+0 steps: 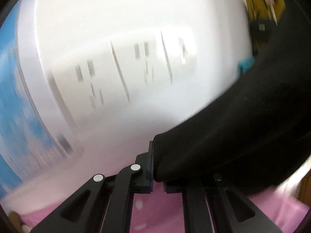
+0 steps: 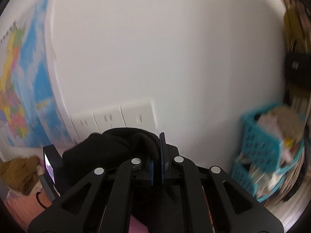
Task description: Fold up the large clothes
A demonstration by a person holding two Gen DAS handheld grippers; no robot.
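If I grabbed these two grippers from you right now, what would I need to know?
Left gripper: shut on the black garment.
Right gripper: shut on a bunched part of the same garment.
Garment: lifted off the pink surface, stretching away to the right of the left gripper, in front of the white wall.
Done: both ends gripped and raised.
Left: no fold is visible yet; probably spread it out, then fold it.

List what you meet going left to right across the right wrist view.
Wall map → brown cloth → black garment held in the right gripper → turquoise basket.
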